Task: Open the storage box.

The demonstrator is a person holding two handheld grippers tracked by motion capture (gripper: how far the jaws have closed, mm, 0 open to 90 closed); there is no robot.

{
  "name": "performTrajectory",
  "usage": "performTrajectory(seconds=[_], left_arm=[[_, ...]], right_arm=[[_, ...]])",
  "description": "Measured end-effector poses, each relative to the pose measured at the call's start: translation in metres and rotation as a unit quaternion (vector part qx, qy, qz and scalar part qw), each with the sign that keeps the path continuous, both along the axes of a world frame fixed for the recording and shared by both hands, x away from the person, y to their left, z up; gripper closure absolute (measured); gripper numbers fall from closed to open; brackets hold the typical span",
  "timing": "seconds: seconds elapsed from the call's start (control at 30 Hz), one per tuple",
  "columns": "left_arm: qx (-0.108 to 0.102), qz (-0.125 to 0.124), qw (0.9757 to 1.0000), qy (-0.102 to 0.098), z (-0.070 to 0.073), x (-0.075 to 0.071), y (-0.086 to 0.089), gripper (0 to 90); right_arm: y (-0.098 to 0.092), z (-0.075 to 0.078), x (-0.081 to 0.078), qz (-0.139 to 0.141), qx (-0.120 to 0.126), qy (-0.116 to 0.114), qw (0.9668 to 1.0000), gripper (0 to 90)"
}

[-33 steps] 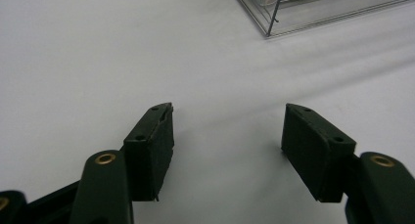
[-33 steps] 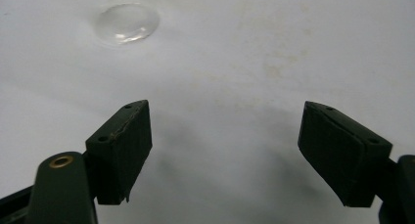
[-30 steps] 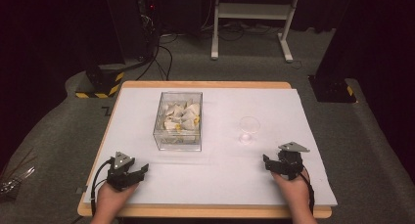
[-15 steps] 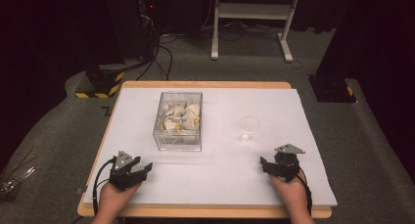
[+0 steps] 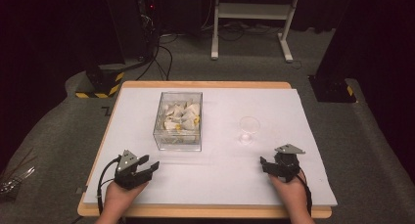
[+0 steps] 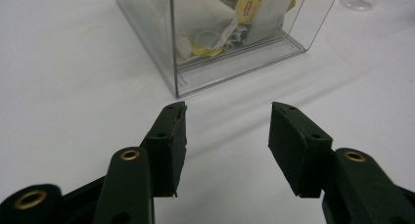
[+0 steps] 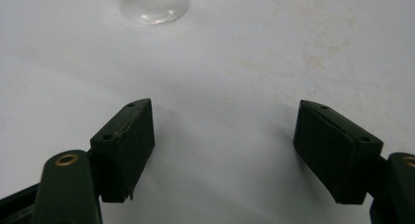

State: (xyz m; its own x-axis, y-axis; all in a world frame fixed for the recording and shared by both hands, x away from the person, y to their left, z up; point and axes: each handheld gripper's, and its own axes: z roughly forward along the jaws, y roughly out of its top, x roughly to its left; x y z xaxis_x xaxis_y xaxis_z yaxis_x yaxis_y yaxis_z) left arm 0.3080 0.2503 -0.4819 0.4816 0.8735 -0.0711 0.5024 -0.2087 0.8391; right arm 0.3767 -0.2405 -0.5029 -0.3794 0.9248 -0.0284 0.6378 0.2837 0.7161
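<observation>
Two tools, both empty: your left tool (image 5: pixel 147 168), half-open and just narrowing, faces the tea-bag box (image 5: pixel 178 120); your right tool (image 5: pixel 266 164), wide, faces the glass (image 5: pixel 248 129).

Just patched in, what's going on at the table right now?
A person holds a gripper in each hand at the near edge of the white table, neither holding anything. The left gripper faces the clear box of tea bags, its jaws just closing with nothing between them. The right gripper is open, facing the clear glass.
</observation>
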Motion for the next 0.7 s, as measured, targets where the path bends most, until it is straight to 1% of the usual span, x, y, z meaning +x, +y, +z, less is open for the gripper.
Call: performTrajectory(seconds=[0.13,0.3,0.5,0.53,0.63,0.67,0.7], left_arm=[[0.0,-0.005,1.0,-0.004,0.002,0.0,-0.005,48.2],[-0.004,-0.006,1.0,-0.004,0.005,0.001,-0.009,47.6],[0.012,-0.01,0.9998,-0.008,0.006,0.001,-0.015,45.6],[0.017,-0.012,0.9998,-0.009,0.007,0.001,-0.016,45.2],[0.019,-0.012,0.9997,-0.009,0.008,0.0,-0.017,44.2],[0.018,-0.012,0.9997,-0.01,0.008,0.001,-0.017,43.8],[0.012,-0.013,0.9998,-0.01,0.009,0.001,-0.017,43.4]], right_arm=[[0.0,0.0,0.0,0.0,0.0,-0.001,1.0,22.9],[0.0,0.0,0.0,0.0,0.0,0.0,1.0,22.9],[0.0,0.0,0.0,0.0,0.0,0.0,1.0,22.9],[0.0,0.0,0.0,0.0,0.0,0.0,1.0,22.9],[0.0,0.0,0.0,0.001,0.0,-0.001,1.0,22.9],[0.0,0.0,0.0,0.001,-0.001,-0.001,1.0,22.9],[0.0,0.0,0.0,0.001,0.0,-0.001,1.0,22.9]])
